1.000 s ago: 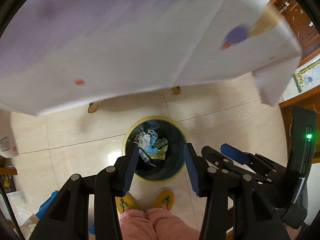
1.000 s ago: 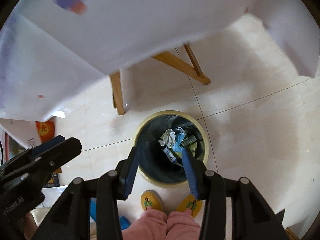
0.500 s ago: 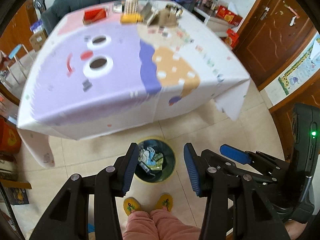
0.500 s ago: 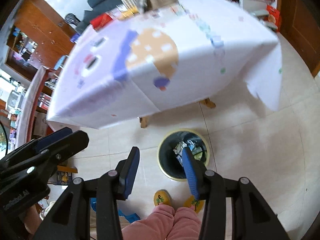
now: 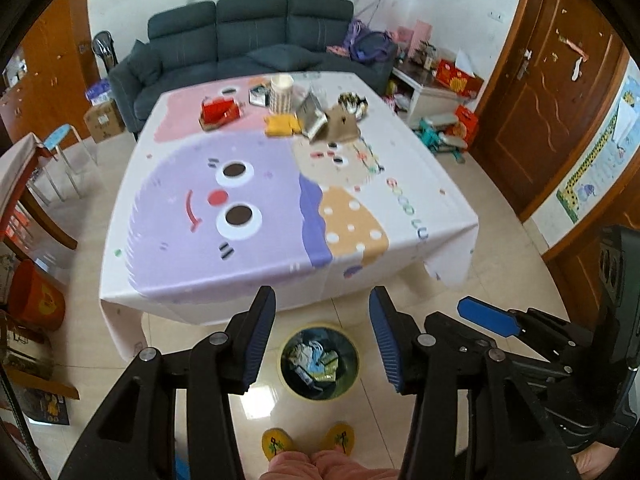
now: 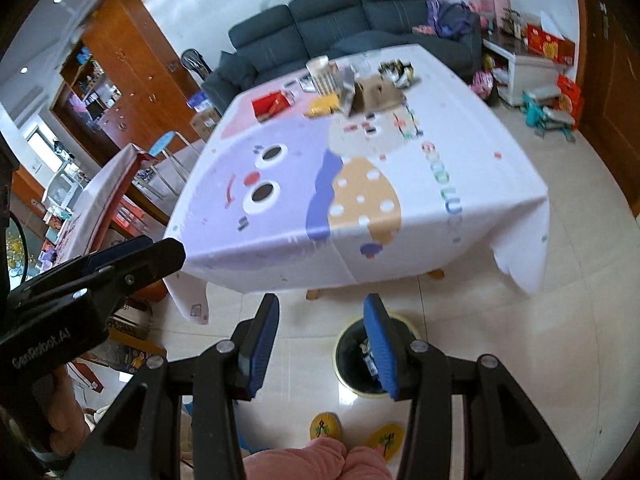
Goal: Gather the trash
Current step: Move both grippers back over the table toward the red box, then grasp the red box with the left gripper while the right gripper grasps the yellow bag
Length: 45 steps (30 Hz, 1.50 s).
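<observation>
Now, with both the left gripper [image 5: 322, 326] and right gripper [image 6: 320, 334] held parted and empty, the scraps [image 5: 316, 118] at the table's far end are best approached high over the bin [image 5: 319, 362].

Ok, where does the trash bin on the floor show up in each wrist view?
Left wrist: the trash bin sits low at centre, seen whole between the left gripper fingers.
Right wrist: the bin lies lower right of centre, partly hidden behind one finger of the right gripper.
Shared landmark: the cartoon tablecloth just beyond the bin.
</observation>
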{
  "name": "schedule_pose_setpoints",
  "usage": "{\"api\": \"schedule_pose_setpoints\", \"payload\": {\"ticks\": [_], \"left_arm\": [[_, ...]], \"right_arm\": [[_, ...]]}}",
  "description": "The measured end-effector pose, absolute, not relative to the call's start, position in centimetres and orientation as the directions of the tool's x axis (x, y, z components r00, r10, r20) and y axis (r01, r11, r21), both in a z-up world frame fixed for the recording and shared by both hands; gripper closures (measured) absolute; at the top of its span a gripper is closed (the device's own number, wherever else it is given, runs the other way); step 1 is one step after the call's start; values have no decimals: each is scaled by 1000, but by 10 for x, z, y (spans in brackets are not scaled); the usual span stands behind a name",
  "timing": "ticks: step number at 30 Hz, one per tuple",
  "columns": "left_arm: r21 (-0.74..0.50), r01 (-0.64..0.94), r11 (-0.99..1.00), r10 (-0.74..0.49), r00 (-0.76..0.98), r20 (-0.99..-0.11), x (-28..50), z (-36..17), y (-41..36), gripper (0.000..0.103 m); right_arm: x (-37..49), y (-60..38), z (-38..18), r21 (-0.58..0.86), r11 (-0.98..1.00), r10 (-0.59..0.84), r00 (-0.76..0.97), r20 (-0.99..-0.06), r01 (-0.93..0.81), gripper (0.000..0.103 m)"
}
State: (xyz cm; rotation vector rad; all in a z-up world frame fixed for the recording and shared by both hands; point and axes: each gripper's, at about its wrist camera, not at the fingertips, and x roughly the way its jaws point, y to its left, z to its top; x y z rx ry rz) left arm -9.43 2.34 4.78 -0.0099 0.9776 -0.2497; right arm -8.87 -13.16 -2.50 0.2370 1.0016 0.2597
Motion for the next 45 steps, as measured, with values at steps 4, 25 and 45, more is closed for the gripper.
{"api": "schedule_pose_setpoints", "payload": {"ticks": [4,25,45], "left_arm": [[-108,199,974,-206,573,-793,-94,67,22,50],[-118,190,975,-214,647,-732,-34,105,39,37],[-91,341,936,-266,512,-817,266,60,143,15]], "right_arm": [[-87,-134,-6,307,942,330,545,-771,-136,59],[-33,-118,36,266,941,337,620,-709,-208,58],[202,-28,-6,199,978,193,590,-784,-56,58]]}}
